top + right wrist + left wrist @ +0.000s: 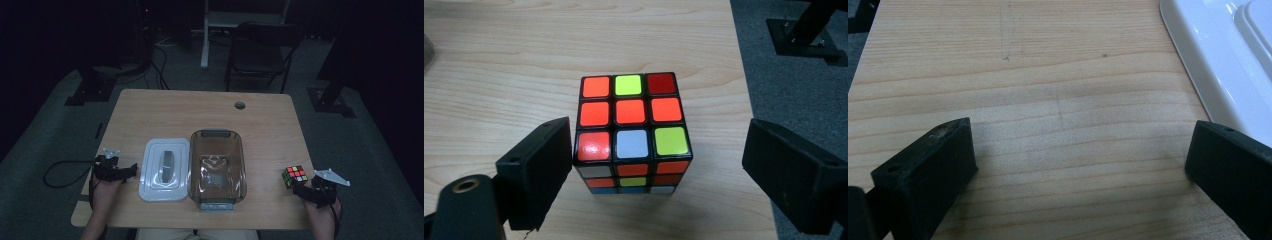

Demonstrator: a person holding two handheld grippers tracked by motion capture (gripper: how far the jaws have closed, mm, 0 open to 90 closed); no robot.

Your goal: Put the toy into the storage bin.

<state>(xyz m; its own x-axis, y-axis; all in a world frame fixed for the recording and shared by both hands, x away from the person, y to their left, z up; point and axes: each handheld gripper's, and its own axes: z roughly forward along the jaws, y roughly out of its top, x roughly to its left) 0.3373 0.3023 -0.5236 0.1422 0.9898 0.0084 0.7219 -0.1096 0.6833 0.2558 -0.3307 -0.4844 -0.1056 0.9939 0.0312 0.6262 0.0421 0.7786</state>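
Right gripper (649, 165): fingers (536, 172) spread wide around the cube (631, 130), one finger at or just beside its left face, the other well clear; nothing is gripped. The cube stands on the bench (524, 60) near the right edge, in the high view (294, 176) just ahead of the gripper (310, 192).

Left gripper (1078, 165): fingers (928, 172) wide and empty above bare wood, the white lid (1218, 75) just beside the right-hand finger. In the high view this gripper (117, 170) sits left of the lid (164, 169), which lies flat next to the open clear box (216, 170).

Progress, as judged: the lid is off and the box stands ready; the cube is not yet grasped, so closing, carrying, placing and any lidding remain.

Unclear: whether the left-hand finger actually touches the cube; the dim high view blurs the box's interior, where a pale patch could be glare or a label. Both forearms are cut off at the bottom edge.
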